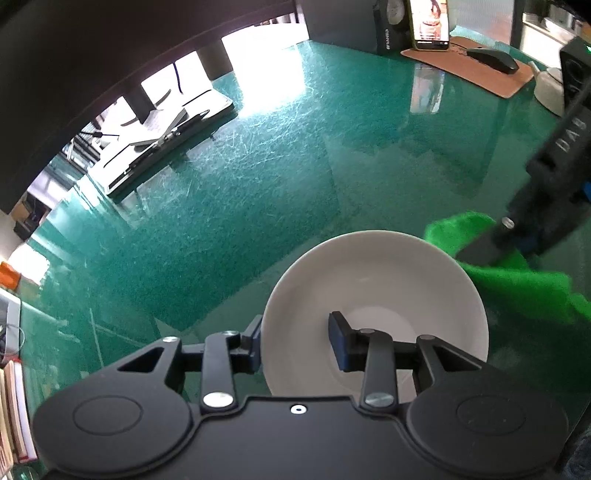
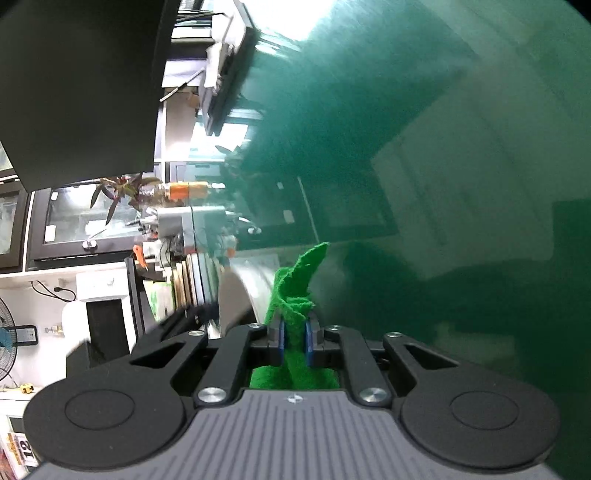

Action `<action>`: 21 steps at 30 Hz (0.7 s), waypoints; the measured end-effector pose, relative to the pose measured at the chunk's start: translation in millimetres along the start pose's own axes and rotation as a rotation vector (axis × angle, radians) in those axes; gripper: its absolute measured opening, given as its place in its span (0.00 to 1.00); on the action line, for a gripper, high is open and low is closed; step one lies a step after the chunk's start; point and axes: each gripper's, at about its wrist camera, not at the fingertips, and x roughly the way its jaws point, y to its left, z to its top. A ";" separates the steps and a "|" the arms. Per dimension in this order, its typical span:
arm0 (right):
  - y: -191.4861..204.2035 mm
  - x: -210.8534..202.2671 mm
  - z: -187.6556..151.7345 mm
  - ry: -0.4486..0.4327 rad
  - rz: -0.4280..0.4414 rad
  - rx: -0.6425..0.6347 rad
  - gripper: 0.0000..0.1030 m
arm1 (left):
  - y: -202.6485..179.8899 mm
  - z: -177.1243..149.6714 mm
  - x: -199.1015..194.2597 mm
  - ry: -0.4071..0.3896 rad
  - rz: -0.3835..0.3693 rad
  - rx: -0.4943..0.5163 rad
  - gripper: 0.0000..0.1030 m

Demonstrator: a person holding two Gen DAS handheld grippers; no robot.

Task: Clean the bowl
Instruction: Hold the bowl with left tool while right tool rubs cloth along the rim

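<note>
I have the white bowl (image 1: 373,295) sitting low in my left wrist view, at about 5 o'clock from centre, resting on the green glass tabletop (image 1: 229,206). My left gripper (image 1: 295,345) straddles the bowl's near wall — one finger outside the rim at 7 o'clock of the bowl, the other inside the basin — and the jaws stand spread apart; whether the pads actually press the wall I cannot tell. The inside of the bowl that I can see looks plain white. At 2 o'clock of the bowl, touching or just past its rim, lies the green cloth (image 1: 517,273), and my right gripper (image 1: 517,236) comes down onto it from the upper right. In the right wrist view that same right gripper (image 2: 294,341) has its jaws pressed in on the green cloth (image 2: 295,295), which stands up in a bunched fold between the blue pads, with more of it gathered behind them. The bowl (image 2: 240,299) shows there only as a blurred pale shape at 9 o'clock of the cloth, just beside it. Far across the table, at 1 o'clock in the left view, a phone (image 1: 430,24) stands lit, with a black mouse (image 1: 493,59) on a brown mat (image 1: 469,68).
</note>
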 end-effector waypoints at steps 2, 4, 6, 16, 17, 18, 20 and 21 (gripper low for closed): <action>6.7 4.1 1.7 -0.039 -0.021 0.015 0.11 | 1.1 -0.2 0.1 -0.004 -0.004 0.007 0.35; 11.7 8.3 6.1 -0.063 -0.031 0.010 0.11 | 1.9 -1.6 -0.2 -0.014 -0.006 0.017 0.35; 20.2 17.5 16.6 -0.091 -0.022 0.006 0.11 | 1.6 -3.6 -1.0 -0.025 -0.007 0.026 0.35; 7.0 2.4 -9.5 -0.139 -0.005 0.029 0.11 | 1.5 -7.1 -3.4 -0.045 -0.038 0.041 0.36; 3.7 0.6 -13.3 -0.121 -0.001 0.030 0.11 | 1.8 -7.2 -3.4 -0.046 -0.039 0.038 0.36; 0.3 -1.1 -17.0 -0.103 0.003 0.032 0.11 | 2.1 -7.3 -3.4 -0.046 -0.041 0.035 0.36; -3.3 -1.6 -16.8 -0.082 0.009 0.036 0.11 | 2.2 -7.7 -3.9 -0.049 -0.041 0.029 0.36; -3.7 -0.4 -13.3 -0.078 0.011 0.039 0.11 | 2.6 -7.9 -4.0 -0.049 -0.034 0.021 0.36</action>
